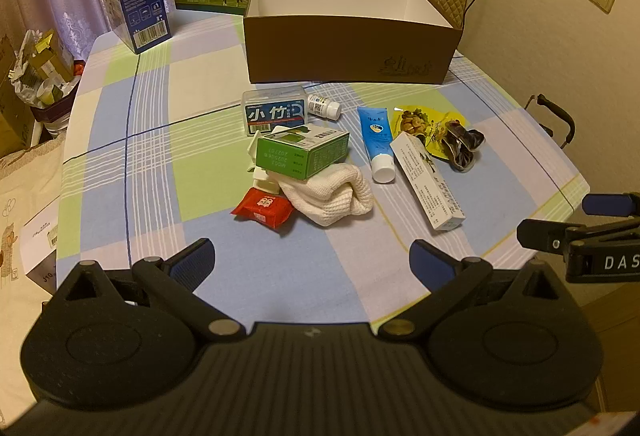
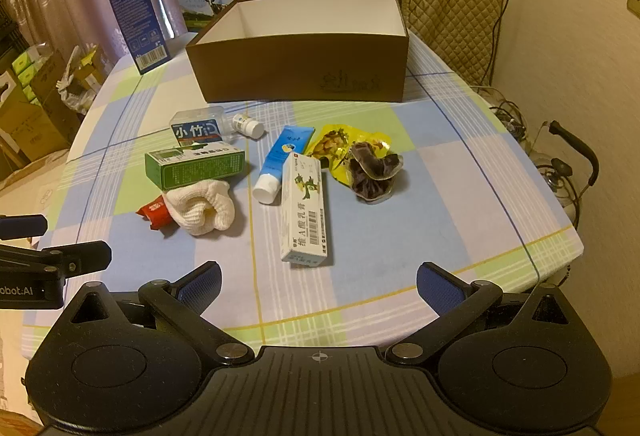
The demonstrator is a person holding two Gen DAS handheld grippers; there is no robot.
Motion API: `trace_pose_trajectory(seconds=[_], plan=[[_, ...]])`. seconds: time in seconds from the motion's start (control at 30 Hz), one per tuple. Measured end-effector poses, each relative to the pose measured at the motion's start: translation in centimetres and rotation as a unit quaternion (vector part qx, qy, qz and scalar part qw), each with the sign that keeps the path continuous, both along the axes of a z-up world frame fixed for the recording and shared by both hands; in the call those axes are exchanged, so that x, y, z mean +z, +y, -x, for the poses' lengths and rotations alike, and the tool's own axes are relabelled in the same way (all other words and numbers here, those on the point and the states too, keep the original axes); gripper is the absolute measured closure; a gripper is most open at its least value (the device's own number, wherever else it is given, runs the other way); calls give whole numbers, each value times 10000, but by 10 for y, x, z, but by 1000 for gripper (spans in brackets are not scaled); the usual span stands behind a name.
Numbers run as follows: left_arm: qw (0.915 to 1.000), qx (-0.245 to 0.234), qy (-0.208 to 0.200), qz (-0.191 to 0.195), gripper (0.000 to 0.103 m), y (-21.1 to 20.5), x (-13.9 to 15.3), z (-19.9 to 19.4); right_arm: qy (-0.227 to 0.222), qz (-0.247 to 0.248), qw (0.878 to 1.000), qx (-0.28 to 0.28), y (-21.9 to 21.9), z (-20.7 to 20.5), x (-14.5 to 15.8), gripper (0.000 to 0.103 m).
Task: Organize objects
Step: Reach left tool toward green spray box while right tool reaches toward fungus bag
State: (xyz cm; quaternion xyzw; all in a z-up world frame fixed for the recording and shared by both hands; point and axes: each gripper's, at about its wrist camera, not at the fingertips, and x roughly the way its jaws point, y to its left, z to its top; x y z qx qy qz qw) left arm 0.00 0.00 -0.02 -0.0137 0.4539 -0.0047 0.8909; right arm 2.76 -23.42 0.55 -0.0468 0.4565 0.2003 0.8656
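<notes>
Both tongs hover spread wide w/ nothing between the fingers: left tongs (image 1: 312, 260) and right tongs (image 2: 318, 284) over the near edge of the checked worktop (image 1: 160, 140). Items to sort lie in a loose cluster mid-worktop: white ointment carton (image 2: 306, 208) nearest the right tongs, blue tube (image 2: 282, 162) just beside it, yellow snack pouch (image 2: 340, 144) w/ dark crinkled wrapper (image 2: 374, 172) on it. Further left, white knit cloth (image 1: 332, 196) touches red packet (image 1: 264, 208); green box (image 1: 302, 152) rests partly on the cloth. Clear floss box (image 1: 276, 110) and small white bottle (image 1: 324, 106) sit behind. Brown open box (image 1: 352, 52) stands at the back, interior looks bare
</notes>
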Motion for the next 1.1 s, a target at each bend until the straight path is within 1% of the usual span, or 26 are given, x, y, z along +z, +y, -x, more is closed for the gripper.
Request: trace_pose_trajectory(seconds=[1.1], plan=[[10000,15,30,-12,1,1,-3,-1,25,-8,10000,-8,-2,0,1,2]])
